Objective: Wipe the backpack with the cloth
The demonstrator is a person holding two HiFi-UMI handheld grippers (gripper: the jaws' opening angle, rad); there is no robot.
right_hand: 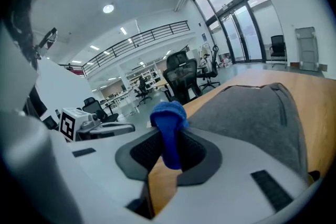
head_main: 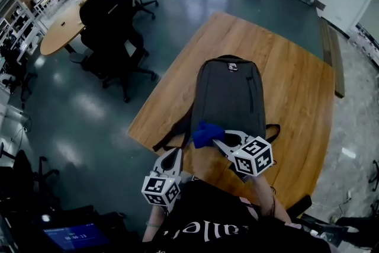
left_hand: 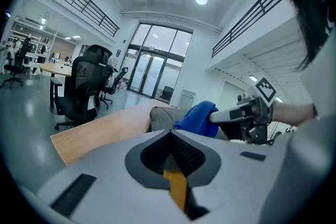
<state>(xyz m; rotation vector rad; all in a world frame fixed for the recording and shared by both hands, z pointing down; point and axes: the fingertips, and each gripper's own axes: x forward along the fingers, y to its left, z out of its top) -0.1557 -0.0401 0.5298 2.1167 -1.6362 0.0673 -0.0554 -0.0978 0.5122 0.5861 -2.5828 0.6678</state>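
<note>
Cloth (head_main: pixel 207 132) sits pinched in right claw (right_hand: pixel 170 147) at backpack (head_main: pixel 231 92).

Matt grey woven backpack (head_main: pixel 230 98), fluffy blue cloth (head_main: pixel 205 132), smooth wooden table (head_main: pixel 296 86), seemingly glossy floor (head_main: pixel 89 109)

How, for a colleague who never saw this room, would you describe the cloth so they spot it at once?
On the wooden table lies a dark grey backpack. At its near end the right gripper pinches a small crumpled cloth. It is the only bright blue thing among grey fabric and brown wood.
</note>
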